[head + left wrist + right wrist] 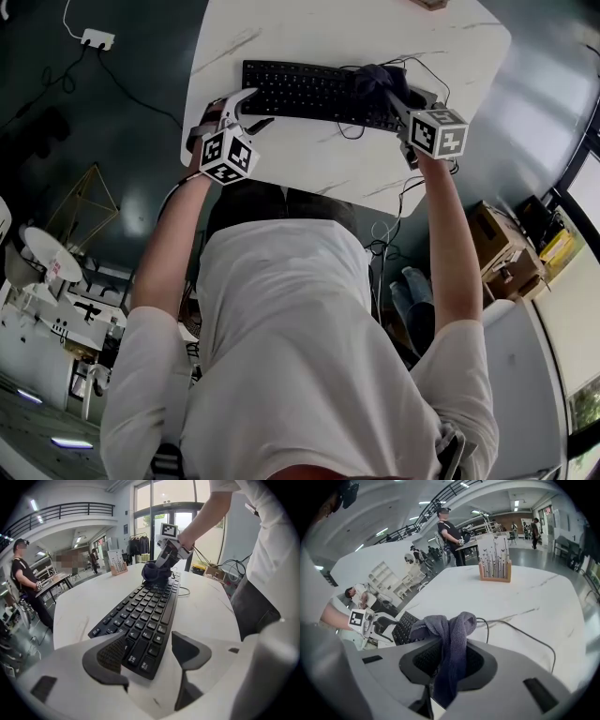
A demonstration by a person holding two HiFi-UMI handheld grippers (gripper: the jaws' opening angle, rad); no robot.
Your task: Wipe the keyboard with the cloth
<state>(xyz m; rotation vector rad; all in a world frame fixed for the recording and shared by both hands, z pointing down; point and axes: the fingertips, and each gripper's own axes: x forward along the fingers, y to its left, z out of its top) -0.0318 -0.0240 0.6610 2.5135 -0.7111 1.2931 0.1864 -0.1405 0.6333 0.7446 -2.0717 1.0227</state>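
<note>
A black keyboard lies across the white marble table. My right gripper is shut on a dark grey-blue cloth, which rests on the keyboard's right end. In the right gripper view the cloth hangs bunched between the jaws of the right gripper. My left gripper stands open at the keyboard's left end. Its jaws straddle the near corner of the keyboard in the left gripper view, where the left gripper holds nothing and the cloth shows far off.
A black cable loops from the keyboard over the table. A wooden holder stands at the table's far side. People stand at desks beyond. Cardboard boxes sit on the floor to the right.
</note>
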